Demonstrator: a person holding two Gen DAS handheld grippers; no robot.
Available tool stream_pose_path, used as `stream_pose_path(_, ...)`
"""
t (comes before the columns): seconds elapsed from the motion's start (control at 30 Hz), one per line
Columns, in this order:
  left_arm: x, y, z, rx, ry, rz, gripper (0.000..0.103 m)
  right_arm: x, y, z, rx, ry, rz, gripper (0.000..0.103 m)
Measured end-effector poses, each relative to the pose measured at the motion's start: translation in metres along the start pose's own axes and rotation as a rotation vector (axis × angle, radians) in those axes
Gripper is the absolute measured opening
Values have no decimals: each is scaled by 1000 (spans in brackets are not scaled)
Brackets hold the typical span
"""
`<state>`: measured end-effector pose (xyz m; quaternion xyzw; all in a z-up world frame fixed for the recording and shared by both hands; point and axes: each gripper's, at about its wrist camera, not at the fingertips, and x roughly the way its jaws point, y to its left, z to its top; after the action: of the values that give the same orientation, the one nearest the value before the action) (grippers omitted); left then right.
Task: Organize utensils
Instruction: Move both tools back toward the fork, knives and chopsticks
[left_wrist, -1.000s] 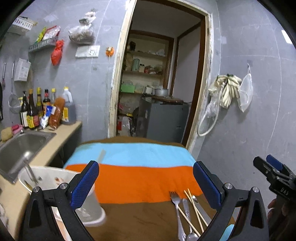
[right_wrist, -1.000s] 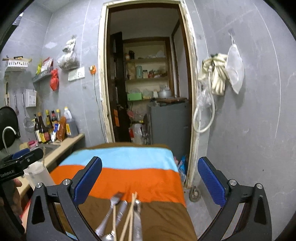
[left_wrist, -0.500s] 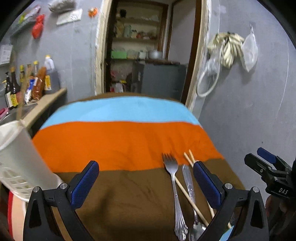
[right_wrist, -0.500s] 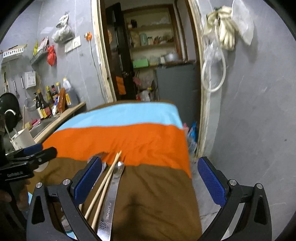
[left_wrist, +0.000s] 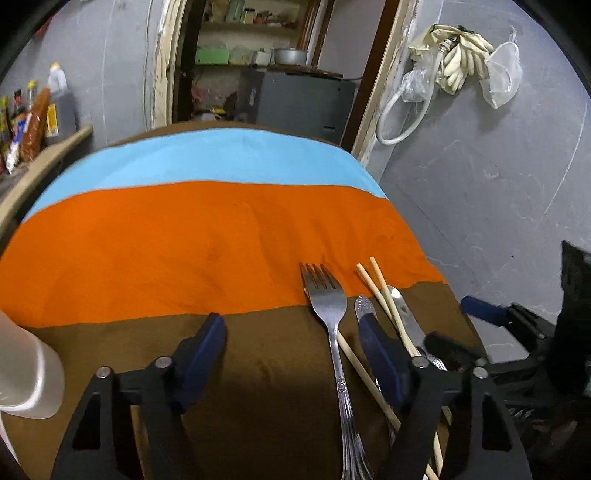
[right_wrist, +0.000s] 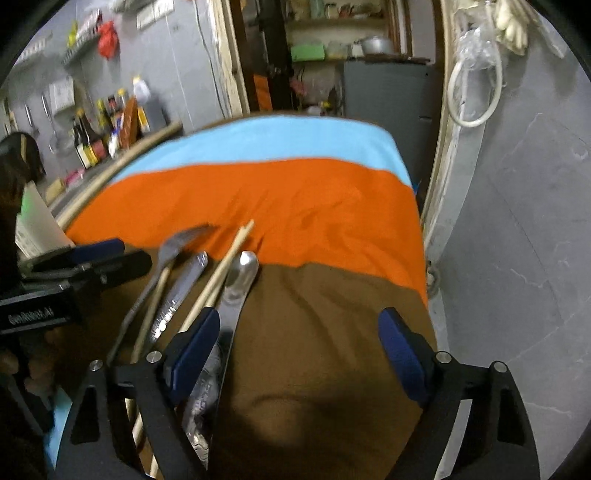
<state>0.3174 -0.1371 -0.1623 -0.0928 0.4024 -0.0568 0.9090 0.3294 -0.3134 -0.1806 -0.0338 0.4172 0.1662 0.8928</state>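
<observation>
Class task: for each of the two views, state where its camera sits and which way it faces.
Left wrist: on the left gripper, angled down over the striped cloth; fork between its open fingers.
Right wrist: on the right gripper, angled down likewise; knife by its left finger.
Shared: cloth, fork, chopsticks, doorway; each shows the other gripper.

On the striped cloth (left_wrist: 207, 236) lie one fork (left_wrist: 327, 295), one knife (right_wrist: 240, 273), one spoon handle (left_wrist: 365, 306) and two chopsticks (left_wrist: 384, 295). One white basket (left_wrist: 26, 376) stands at its left edge. Two hand-held grippers are visible, the left hand-held gripper (left_wrist: 291, 354) and the right hand-held gripper (right_wrist: 299, 347).
</observation>
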Motion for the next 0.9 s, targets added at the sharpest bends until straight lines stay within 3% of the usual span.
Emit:
stream_pose_path(0.13,9,1,1,-17,39,-38,54,2,15,1,-48,19,-10,84)
stream_pose_path(0.27,13,0,1,-13,47,-74,47,3,18,2,-48,29,-15,84)
stream_pose_path(0.4,16,-2,2,-1,65,-112,46,1,15,3,-33,28,-24,83)
stream_pose_path(0.47,17,-3,1,6,71,-109,35,0,12,4,-29,22,-28,76)
stream_pose_path(0.57,18,0,2,-11,76,-99,27,-1,8,4,-27,15,-28,69)
stream_pose_path(0.7,18,2,2,-23,79,-103,24,-3,6,6,-21,3,-27,59)
stream_pose_path(0.77,18,2,2,-24,78,-100,23,-4,2,6,-9,-1,-16,48)
stream_pose_path(0.9,20,2,2,-32,83,-109,22,0,-10,8,39,10,39,44)
